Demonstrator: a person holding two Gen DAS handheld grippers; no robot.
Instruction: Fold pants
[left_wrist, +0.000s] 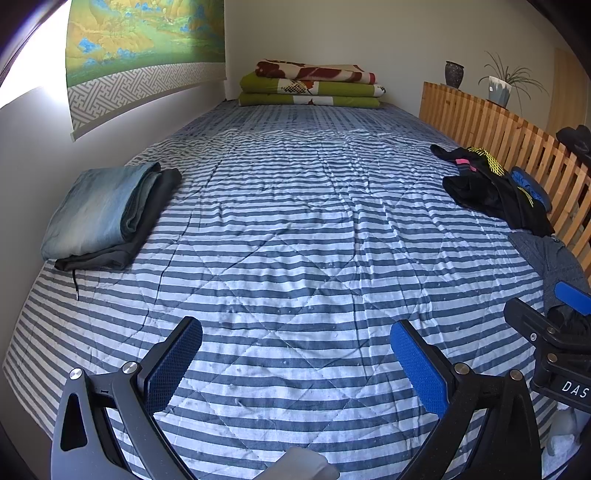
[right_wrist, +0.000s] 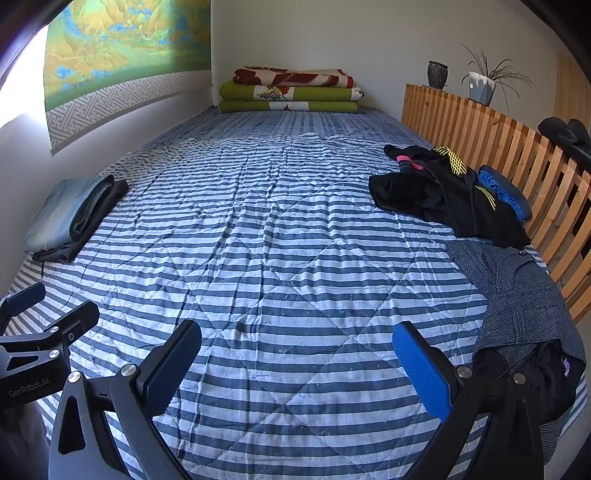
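Observation:
Grey checked pants (right_wrist: 517, 295) lie crumpled at the bed's right edge, just right of my right gripper (right_wrist: 295, 350), which is open and empty over the striped quilt (right_wrist: 277, 240). In the left wrist view only a strip of these pants (left_wrist: 554, 258) shows at the right. My left gripper (left_wrist: 295, 350) hangs open over the quilt (left_wrist: 288, 221), holding nothing. A stack of folded pants (left_wrist: 103, 210), blue jeans on a dark pair, rests by the left wall; this folded stack (right_wrist: 74, 218) also shows in the right wrist view. Each gripper appears at the edge of the other's view.
A heap of black clothes (right_wrist: 443, 192) with yellow and pink trim lies at the right, against a wooden slatted rail (right_wrist: 498, 147). Folded blankets (right_wrist: 291, 90) are piled at the bed's far end. A wall hanging (right_wrist: 122, 59) covers the left wall. A plant pot (right_wrist: 480, 86) stands behind the rail.

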